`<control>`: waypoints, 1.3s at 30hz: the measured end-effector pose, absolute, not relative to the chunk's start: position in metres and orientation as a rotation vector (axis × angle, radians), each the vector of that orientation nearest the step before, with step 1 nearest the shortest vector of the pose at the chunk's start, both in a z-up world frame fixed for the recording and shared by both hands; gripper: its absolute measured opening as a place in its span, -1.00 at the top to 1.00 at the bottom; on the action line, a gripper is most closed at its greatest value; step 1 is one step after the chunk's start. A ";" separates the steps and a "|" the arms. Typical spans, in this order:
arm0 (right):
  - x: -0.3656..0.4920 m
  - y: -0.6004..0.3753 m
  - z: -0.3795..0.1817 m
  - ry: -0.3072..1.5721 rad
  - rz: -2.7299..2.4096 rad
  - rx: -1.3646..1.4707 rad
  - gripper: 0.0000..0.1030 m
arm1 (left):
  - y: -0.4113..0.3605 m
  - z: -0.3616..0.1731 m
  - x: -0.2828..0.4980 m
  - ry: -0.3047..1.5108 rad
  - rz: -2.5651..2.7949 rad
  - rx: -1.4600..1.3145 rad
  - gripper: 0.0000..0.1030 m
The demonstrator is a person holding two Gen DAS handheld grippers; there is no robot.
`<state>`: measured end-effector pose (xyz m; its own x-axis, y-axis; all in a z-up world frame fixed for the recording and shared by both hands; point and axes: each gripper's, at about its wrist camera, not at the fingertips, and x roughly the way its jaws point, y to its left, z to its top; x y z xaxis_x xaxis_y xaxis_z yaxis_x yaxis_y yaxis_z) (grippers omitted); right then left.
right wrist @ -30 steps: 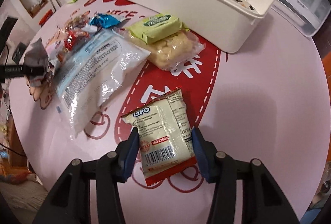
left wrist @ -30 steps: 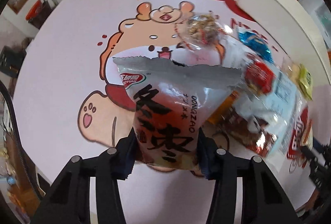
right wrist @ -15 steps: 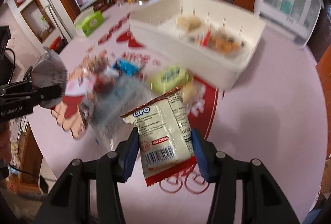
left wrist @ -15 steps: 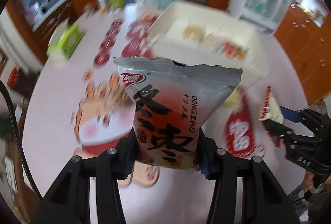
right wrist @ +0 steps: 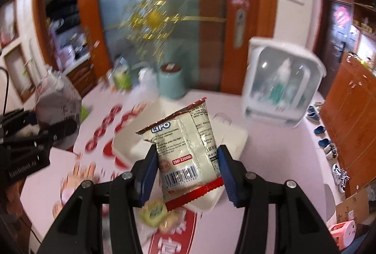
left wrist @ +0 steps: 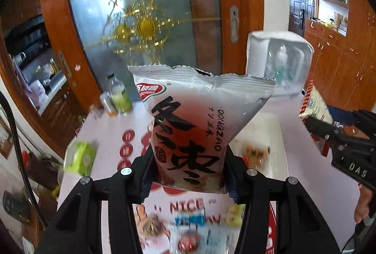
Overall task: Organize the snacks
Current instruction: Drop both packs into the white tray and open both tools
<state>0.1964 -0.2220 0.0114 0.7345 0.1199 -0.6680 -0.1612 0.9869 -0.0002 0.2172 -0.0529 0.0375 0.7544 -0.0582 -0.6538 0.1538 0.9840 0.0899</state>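
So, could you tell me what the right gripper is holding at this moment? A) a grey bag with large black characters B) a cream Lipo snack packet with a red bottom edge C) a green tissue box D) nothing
B: the right gripper is closed on the cream Lipo packet; the left gripper has the grey bag.

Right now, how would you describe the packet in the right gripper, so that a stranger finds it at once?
Above the pink table and its white bin, the right gripper pinches a cream packet. Blue LiPO lettering, a barcode and a red bottom edge distinguish it from the larger silver bag in the left gripper.
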 end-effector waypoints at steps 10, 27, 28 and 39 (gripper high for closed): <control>0.263 -0.235 0.032 0.698 0.062 0.036 0.01 | -0.065 0.033 0.275 0.717 -0.116 0.155 0.03; 0.294 -0.238 -0.011 0.803 0.031 0.081 -0.50 | -0.058 -0.006 0.297 0.780 -0.113 0.211 -0.96; 0.293 -0.238 -0.010 0.801 0.031 0.078 -0.50 | -0.057 -0.003 0.295 0.776 -0.110 0.212 -0.96; 0.260 -0.227 0.011 0.779 0.064 0.049 -0.50 | -0.037 0.029 0.248 0.728 -0.047 0.232 -0.96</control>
<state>0.2603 -0.2271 0.0114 0.7095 0.0756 -0.7006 -0.0392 0.9969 0.0678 0.2476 -0.0370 0.0294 0.7465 0.0376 -0.6643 0.1232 0.9733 0.1935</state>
